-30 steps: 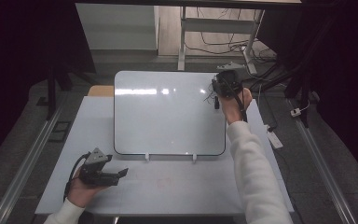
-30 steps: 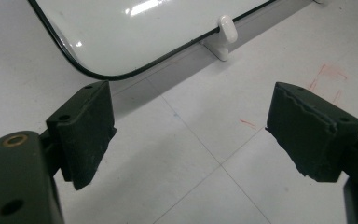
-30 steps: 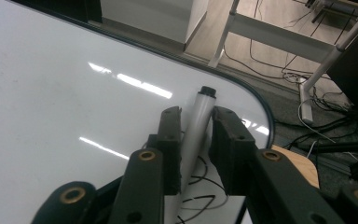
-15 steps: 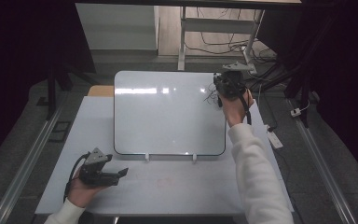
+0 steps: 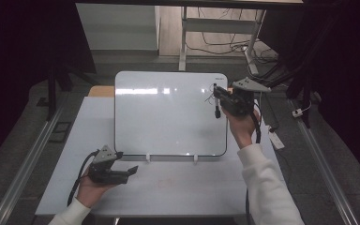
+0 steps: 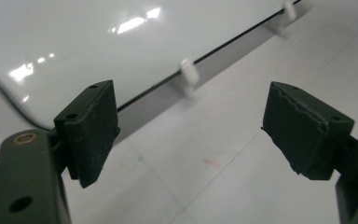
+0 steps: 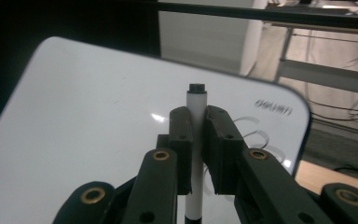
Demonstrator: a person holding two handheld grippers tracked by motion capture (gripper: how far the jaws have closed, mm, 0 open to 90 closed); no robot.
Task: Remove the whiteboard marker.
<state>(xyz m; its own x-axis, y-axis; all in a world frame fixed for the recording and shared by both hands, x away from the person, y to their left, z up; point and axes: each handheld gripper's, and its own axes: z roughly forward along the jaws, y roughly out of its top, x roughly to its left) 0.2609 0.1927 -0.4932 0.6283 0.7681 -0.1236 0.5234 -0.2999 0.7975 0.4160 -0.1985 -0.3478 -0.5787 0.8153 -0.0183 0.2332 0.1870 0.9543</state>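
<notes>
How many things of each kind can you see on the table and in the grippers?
Whiteboard: 1
Marker pen, white, clamped in the right gripper: 1
Grippers, the right one and the open left gripper: 2
White clips at the board's lower edge: 2
Total: 6

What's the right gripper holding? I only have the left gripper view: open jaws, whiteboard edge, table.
Observer: The right gripper is shut on a white marker with a dark tip.
Operator: Where is it relative to the board?
Observer: At the upper right corner of the whiteboard, in the high view.
Operator: Anything drawn yet?
Observer: Yes, some dark looped strokes near that corner, beside the printed logo.
Operator: And my left gripper?
Observer: The left gripper sits low over the table, in front of the board's lower left corner.
</notes>
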